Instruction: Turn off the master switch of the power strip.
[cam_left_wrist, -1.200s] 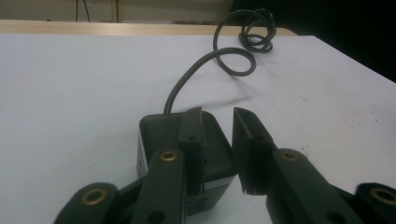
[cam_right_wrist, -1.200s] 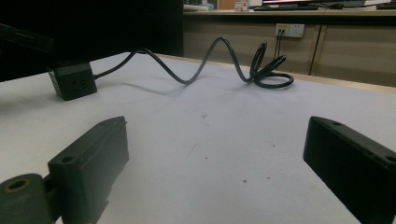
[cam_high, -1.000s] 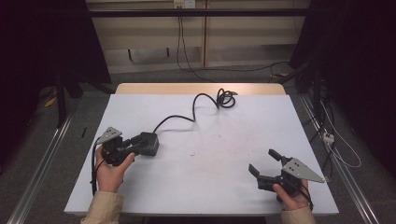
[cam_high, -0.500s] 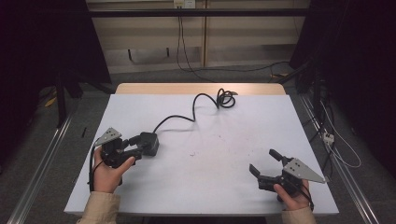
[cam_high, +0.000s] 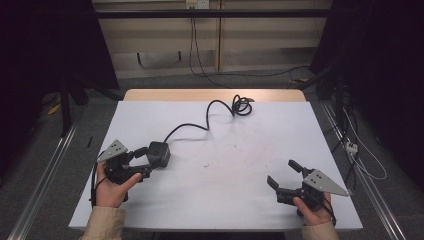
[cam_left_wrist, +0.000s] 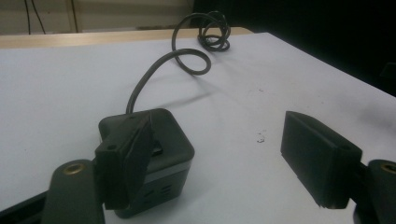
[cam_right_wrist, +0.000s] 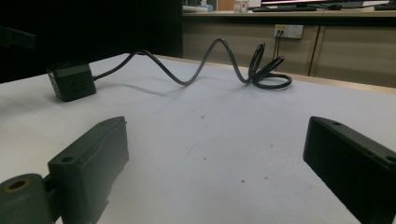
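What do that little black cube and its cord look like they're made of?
The cube looks like matte dark plastic: moulded rounded edges, small vent slots, a pale seam band around it. The cord seems rubber- or vinyl-sheathed, with a smooth dull skin that holds springy loops. Neither can be settled by look alone.

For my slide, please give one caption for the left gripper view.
Open left hand-held gripper beside a black cube adapter, cable trailing across the white table.
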